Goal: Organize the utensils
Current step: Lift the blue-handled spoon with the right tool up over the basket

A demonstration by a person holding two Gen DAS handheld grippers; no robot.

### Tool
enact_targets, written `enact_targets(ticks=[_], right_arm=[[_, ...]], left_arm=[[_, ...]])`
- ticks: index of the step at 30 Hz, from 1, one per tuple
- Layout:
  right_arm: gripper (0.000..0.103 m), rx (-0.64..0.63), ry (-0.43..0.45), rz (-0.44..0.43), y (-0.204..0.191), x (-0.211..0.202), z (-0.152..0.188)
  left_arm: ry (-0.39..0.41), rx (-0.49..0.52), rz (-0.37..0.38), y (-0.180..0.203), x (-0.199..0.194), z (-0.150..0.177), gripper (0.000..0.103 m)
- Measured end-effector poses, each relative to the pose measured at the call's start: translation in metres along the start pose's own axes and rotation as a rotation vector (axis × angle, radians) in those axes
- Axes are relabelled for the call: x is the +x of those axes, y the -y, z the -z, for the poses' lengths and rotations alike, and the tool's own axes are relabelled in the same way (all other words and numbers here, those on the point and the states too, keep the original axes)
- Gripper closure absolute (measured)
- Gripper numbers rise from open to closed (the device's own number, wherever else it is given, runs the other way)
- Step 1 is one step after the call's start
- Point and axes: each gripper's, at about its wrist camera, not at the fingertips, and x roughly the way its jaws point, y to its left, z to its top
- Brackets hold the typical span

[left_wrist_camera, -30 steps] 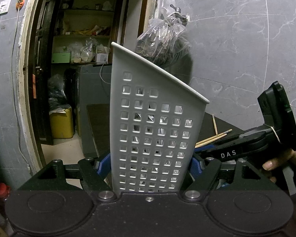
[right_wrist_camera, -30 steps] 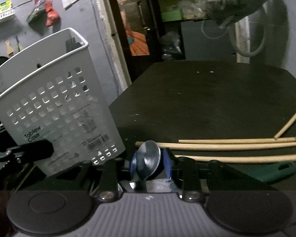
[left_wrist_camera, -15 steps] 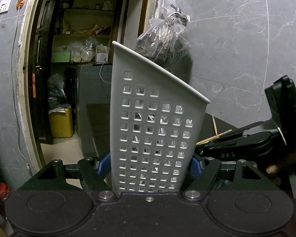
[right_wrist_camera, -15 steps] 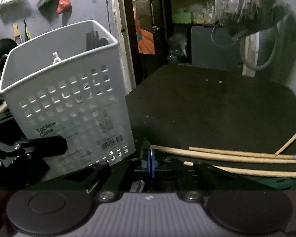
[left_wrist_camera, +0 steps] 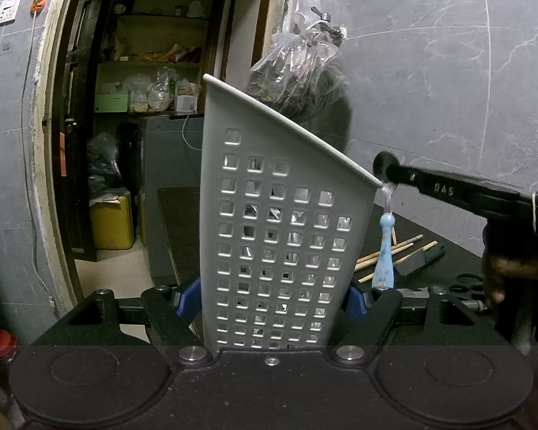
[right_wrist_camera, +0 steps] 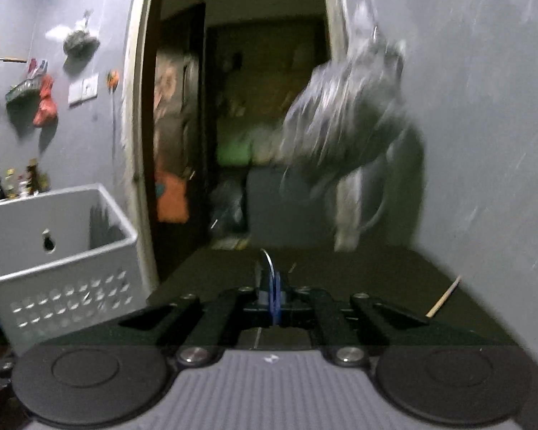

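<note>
My left gripper (left_wrist_camera: 272, 301) is shut on the white perforated utensil basket (left_wrist_camera: 279, 222) and holds it upright at the table's edge. My right gripper (right_wrist_camera: 269, 294) is shut on a spoon with a light blue handle (left_wrist_camera: 384, 254). In the left wrist view the right gripper (left_wrist_camera: 391, 175) holds the spoon by its bowl at the basket's right rim, with the handle hanging down outside the basket wall. The right wrist view is blurred; the basket (right_wrist_camera: 57, 261) shows at lower left with its open top visible.
Wooden sticks (left_wrist_camera: 394, 251) and a dark-handled tool (left_wrist_camera: 419, 258) lie on the black table (right_wrist_camera: 376, 279) to the right of the basket. A plastic bag (left_wrist_camera: 297, 71) hangs on the wall behind. An open doorway with shelves (left_wrist_camera: 147, 71) is at the left.
My right gripper has lifted the spoon off the table and raised it to the basket's right rim. The left gripper and the basket have stayed still.
</note>
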Motion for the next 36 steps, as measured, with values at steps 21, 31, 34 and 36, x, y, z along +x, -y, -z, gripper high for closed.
enact_targets(ticks=[21,31,34,36], right_arm=[[0.101,-0.349,0.254,0.062,-0.053,-0.077,0.036],[0.102,-0.355,0.208,0.056,-0.049,-0.081,0.041],[0.102,-0.351,0.195,0.053,-0.05,-0.084,0.039],[0.102,-0.36,0.182,0.051,-0.051,-0.085,0.037]], left_arm=[[0.0,-0.001,-0.002,0.001,0.001,-0.001,0.026],[0.0,-0.002,-0.001,0.0,0.0,-0.001,0.025],[0.0,-0.002,-0.001,0.0,0.0,0.0,0.026],[0.0,-0.002,-0.001,0.0,0.0,-0.001,0.026]])
